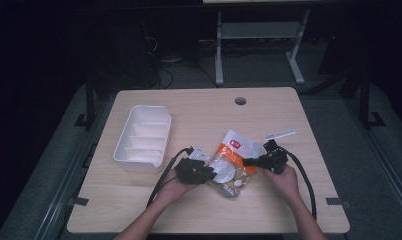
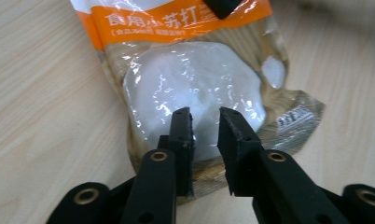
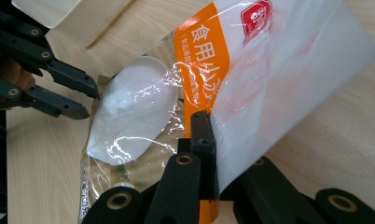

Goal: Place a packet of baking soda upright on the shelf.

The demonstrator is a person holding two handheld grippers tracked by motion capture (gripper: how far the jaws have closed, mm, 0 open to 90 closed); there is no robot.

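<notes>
Right gripper clamps the baking soda bag's edge; left gripper, slightly open over the powder, should pinch film only.

Orange band on clear bag reads 食用小苏打, small print beneath perhaps unreadable, red logo blurred

The table is seen from above and from the person's side, looking forward and down. Each gripper view is taken close along its own jaws, toward twelve o'clock. The bag is shared by all three views.
</notes>
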